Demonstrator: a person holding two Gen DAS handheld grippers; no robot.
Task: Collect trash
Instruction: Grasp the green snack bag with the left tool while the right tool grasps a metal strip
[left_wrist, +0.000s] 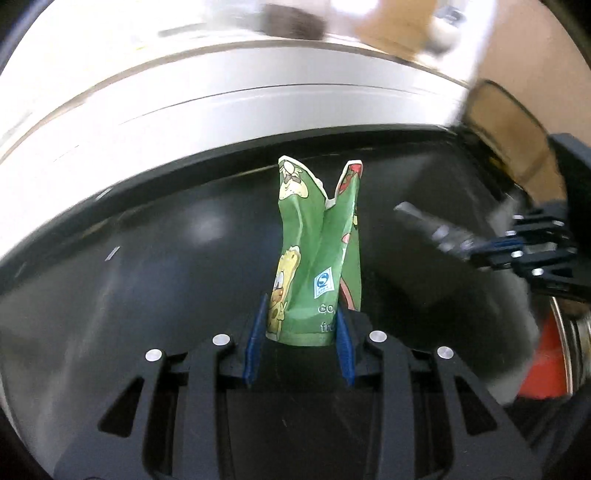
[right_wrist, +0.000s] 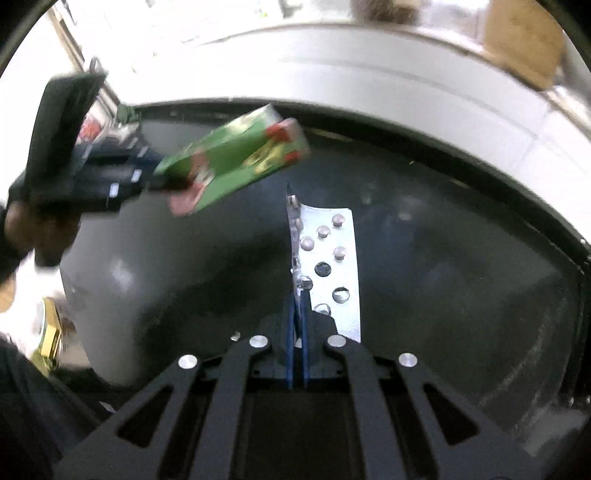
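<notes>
Left hand-held gripper (left_wrist: 301, 328) clamped on crushed green carton (left_wrist: 317, 254), right hand-held gripper (right_wrist: 297, 317) pinching silver blister pack (right_wrist: 328, 266), both above black bin (right_wrist: 480, 277).

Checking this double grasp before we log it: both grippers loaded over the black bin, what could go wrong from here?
1. The left gripper pinches only the bottom edge of the crumpled green carton; it may pivot or slip out.
2. The right gripper holds the blister pack by one thin edge, so it could twist free.
3. Both hover close over the black bin; the grippers may collide on release.
</notes>
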